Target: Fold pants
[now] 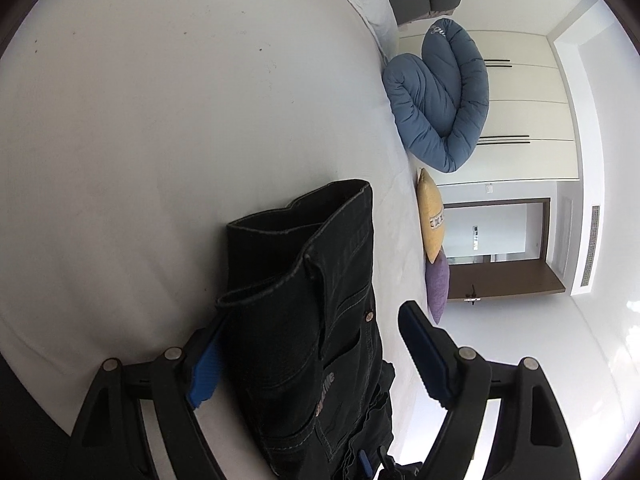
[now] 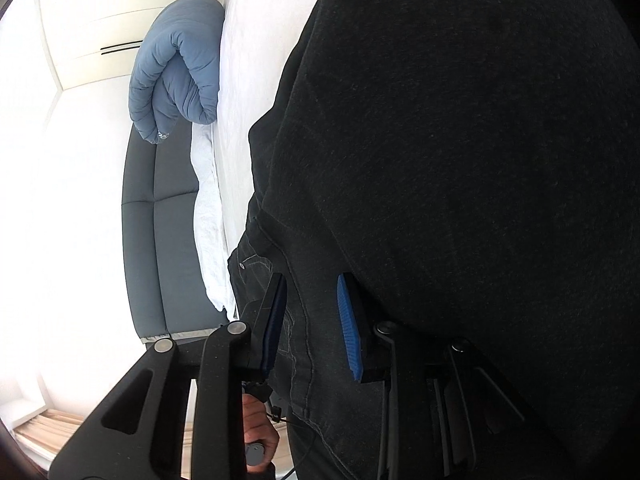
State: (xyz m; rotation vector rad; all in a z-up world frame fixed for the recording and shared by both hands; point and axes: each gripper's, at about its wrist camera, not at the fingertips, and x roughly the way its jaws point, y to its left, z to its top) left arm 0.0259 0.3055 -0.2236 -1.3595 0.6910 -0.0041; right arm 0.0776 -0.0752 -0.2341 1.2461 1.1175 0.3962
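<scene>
pants (image 1: 304, 320) black, hung over bed (image 1: 160, 120) w/ waistband up, prob. lifted to line up for fold | L tongs (image 1: 308, 354) wide apart round cloth, pads not pressing | R tongs (image 2: 312, 328) narrow, cloth between, grip unclear

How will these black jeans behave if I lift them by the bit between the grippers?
The black jeans will likely go floppy: they already lie in soft, uneven layers on the white bed. Stitched denim with rivets looks fairly heavy, so unheld parts should sag and swing. The rough weave probably won't slip from the ribbed pads of the right gripper.
</scene>
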